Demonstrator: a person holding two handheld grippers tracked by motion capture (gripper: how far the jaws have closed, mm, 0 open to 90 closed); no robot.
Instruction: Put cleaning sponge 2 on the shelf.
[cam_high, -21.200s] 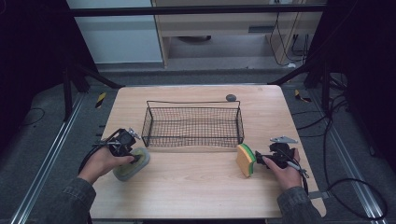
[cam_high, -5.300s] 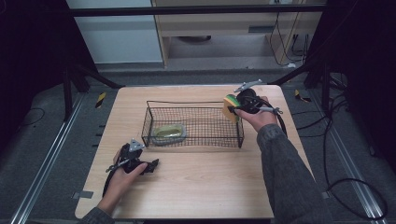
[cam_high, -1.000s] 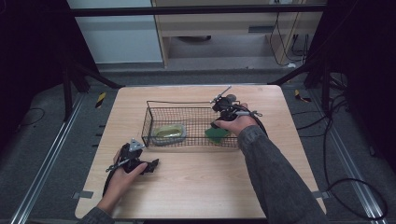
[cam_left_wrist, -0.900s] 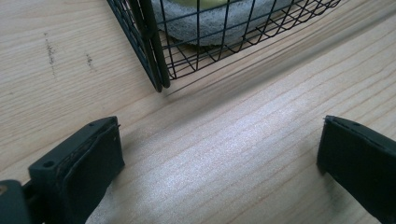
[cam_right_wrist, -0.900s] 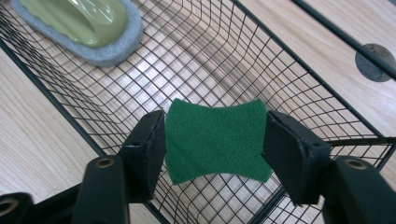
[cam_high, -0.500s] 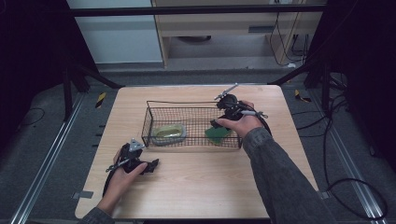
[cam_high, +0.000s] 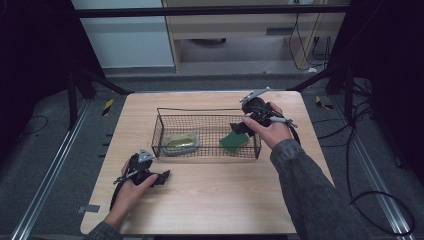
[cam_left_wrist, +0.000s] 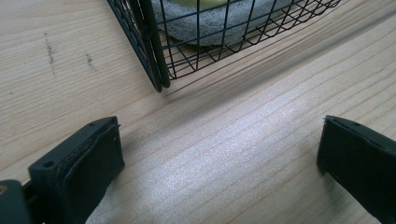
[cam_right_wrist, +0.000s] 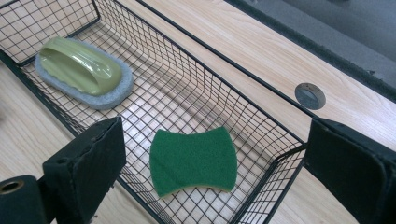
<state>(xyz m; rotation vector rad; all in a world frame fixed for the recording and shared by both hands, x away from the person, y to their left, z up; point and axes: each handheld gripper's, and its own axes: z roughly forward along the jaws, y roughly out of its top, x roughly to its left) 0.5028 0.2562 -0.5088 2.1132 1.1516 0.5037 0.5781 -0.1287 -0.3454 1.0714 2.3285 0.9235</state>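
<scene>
A black wire basket (cam_high: 207, 114) stands mid-table. Inside it, a green sponge (cam_high: 234, 142) lies flat at the right end and a green-handled scrubber (cam_high: 181, 141) on a grey pad sits at the left end. My right gripper (cam_high: 240, 127) hovers above the basket's right end; its jaws have just been opening and stand wide with nothing between them. In the right gripper view the sponge (cam_right_wrist: 194, 161) lies below the right gripper (cam_right_wrist: 215, 140), apart from the pads. My left gripper (cam_high: 161, 177) rests on the table in front of the basket's left corner (cam_left_wrist: 159, 70), open and empty.
A round grey cap (cam_right_wrist: 310, 95) is set into the tabletop behind the basket. Bare wood (cam_high: 215, 195) stretches in front of the basket. The table's far edge drops to a grey floor with rails and cables.
The right gripper has let go of the sponge, opened wide and lifted up and back from it. The sponge stays flat in the basket. The left hand has not moved.
</scene>
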